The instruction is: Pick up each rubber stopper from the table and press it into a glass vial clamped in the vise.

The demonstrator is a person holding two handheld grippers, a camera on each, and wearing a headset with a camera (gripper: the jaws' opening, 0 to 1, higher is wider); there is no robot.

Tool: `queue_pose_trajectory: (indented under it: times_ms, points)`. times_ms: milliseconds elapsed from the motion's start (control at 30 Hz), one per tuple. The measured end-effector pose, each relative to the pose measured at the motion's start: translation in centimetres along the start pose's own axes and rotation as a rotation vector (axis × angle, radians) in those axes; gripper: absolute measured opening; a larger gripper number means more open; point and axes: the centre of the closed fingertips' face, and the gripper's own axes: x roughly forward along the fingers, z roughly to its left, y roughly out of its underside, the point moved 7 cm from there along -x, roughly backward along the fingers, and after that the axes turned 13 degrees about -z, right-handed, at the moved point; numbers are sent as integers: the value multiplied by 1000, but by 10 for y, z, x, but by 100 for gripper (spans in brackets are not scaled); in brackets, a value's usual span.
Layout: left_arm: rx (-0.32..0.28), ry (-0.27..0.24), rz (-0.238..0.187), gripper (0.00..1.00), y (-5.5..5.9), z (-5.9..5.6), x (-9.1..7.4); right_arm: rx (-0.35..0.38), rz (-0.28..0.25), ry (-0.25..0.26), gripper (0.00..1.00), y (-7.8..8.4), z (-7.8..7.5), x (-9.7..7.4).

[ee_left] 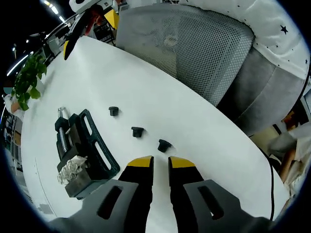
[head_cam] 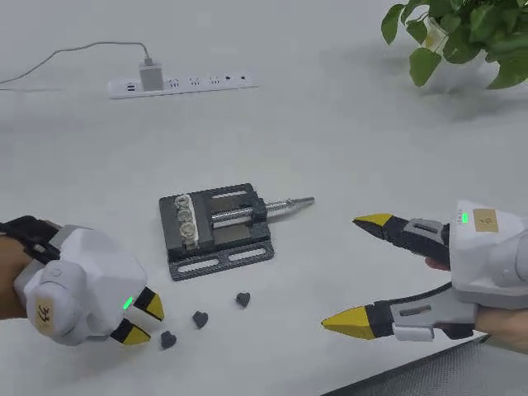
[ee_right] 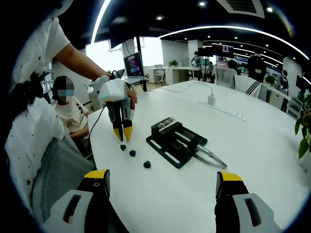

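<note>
well apart from the vise (head_cam: 216, 229), left tongs (head_cam: 142, 319) hover beside a stopper (head_cam: 168, 339).

Black rubber stoppers (head_cam: 200, 318), dark grey vise (head_cam: 216, 231), white table (head_cam: 330, 148); yellow-tipped black jaws on white left gripper (head_cam: 144, 320) and right gripper (head_cam: 356, 272); green plant (head_cam: 462, 33).

A white counter (head_cam: 346, 140) carries a white power strip (head_cam: 183, 83) on its far side, with a white charger (head_cam: 152, 77) plugged in near the strip's left end and a thin grey cable (head_cam: 74, 51) curving away leftward; a leafy green plant (head_cam: 462, 33) stands at the far right. A grey mesh chair (ee_left: 194, 48) sits just beside the counter's edge; in the right gripper view a monitor (ee_right: 132, 63) stands on a desk behind, under curved ceiling light strips (ee_right: 233, 30).
</note>
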Motion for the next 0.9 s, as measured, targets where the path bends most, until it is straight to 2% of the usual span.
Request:
queue_pose_trajectory:
  times_ms: [100, 333, 667, 900]
  points:
    - [13, 22, -10, 9, -2, 3, 3, 4, 0, 9, 89, 1, -1, -1]
    - [39, 89, -4, 8, 3, 1, 7, 10, -4, 30, 89, 0, -5, -4]
    - [69, 123, -20, 7, -2, 3, 12, 24, 5, 42, 88, 4, -7, -5]
    - [70, 136, -16, 4, 0, 4, 13, 31, 7, 45, 88, 6, -8, -4]
